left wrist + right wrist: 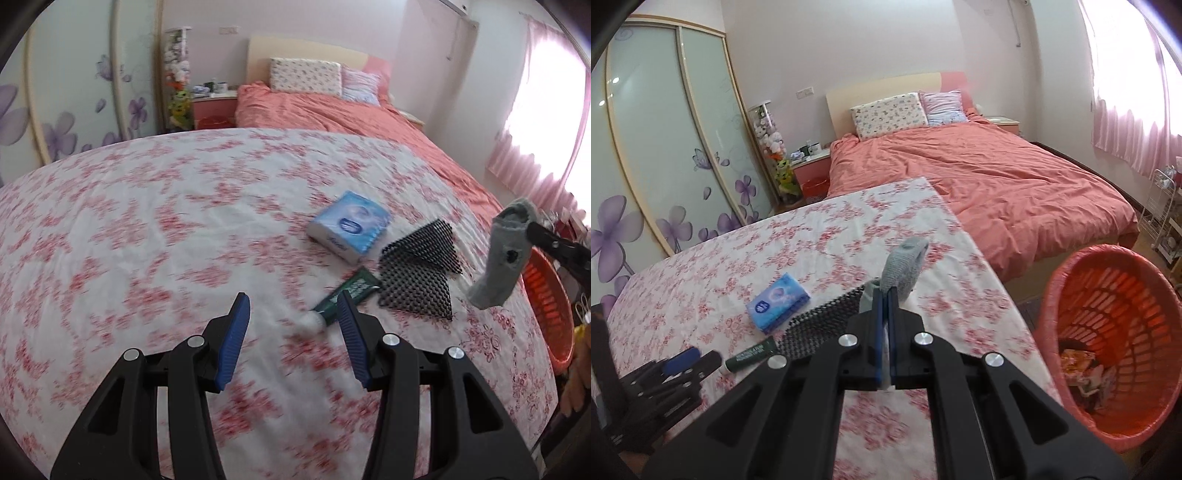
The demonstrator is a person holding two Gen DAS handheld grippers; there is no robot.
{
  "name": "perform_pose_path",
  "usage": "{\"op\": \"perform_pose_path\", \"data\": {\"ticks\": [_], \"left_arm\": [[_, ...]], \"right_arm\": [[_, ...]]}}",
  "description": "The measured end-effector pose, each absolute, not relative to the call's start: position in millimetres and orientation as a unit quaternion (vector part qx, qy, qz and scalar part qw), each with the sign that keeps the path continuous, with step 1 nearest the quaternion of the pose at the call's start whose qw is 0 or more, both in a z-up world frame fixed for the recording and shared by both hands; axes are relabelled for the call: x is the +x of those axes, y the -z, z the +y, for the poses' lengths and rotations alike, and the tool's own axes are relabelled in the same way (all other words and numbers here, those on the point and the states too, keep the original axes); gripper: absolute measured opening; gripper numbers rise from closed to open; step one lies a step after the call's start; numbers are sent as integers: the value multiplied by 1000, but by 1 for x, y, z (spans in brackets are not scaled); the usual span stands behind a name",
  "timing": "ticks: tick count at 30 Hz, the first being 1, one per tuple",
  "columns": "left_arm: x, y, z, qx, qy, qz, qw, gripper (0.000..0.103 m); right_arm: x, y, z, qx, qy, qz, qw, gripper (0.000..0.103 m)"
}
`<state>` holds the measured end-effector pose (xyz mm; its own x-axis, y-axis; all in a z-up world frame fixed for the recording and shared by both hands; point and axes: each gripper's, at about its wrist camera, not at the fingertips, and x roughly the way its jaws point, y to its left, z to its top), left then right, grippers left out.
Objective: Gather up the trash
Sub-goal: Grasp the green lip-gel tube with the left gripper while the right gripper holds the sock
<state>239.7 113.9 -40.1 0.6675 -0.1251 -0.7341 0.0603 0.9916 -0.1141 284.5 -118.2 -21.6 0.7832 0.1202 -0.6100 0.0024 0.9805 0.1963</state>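
My right gripper (885, 295) is shut on a grey sock (905, 266) and holds it above the right edge of the floral table (775, 243). The sock (504, 254) also shows in the left wrist view, hanging from the right gripper (532, 227). My left gripper (291, 314) is open and empty, low over the table (147, 221), just left of a green tube (347, 295). The tube (751, 353) lies beside a black mesh sheet (421, 269) and a blue tissue pack (351, 225). The mesh (827, 317) and the pack (777, 301) also show in the right wrist view. An orange basket (1115, 332) with some trash inside stands right of the table.
A bed with a coral cover (979, 177) stands beyond the table. A wardrobe with flower doors (665, 147) is at the left. A nightstand (812, 162) and a wire rack (1160, 214) stand by the walls. The basket rim (546, 306) shows at the right.
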Motion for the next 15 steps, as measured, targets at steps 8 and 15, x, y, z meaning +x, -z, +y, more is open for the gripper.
{"op": "perform_pose_path", "data": {"ticks": [8, 15], "left_arm": [[254, 55, 88, 1, 78, 428, 900, 49], [242, 52, 74, 4, 113, 436, 893, 36]], "right_arm": [[275, 28, -137, 104, -24, 333, 937, 3], [271, 30, -143, 112, -22, 336, 935, 3]]}}
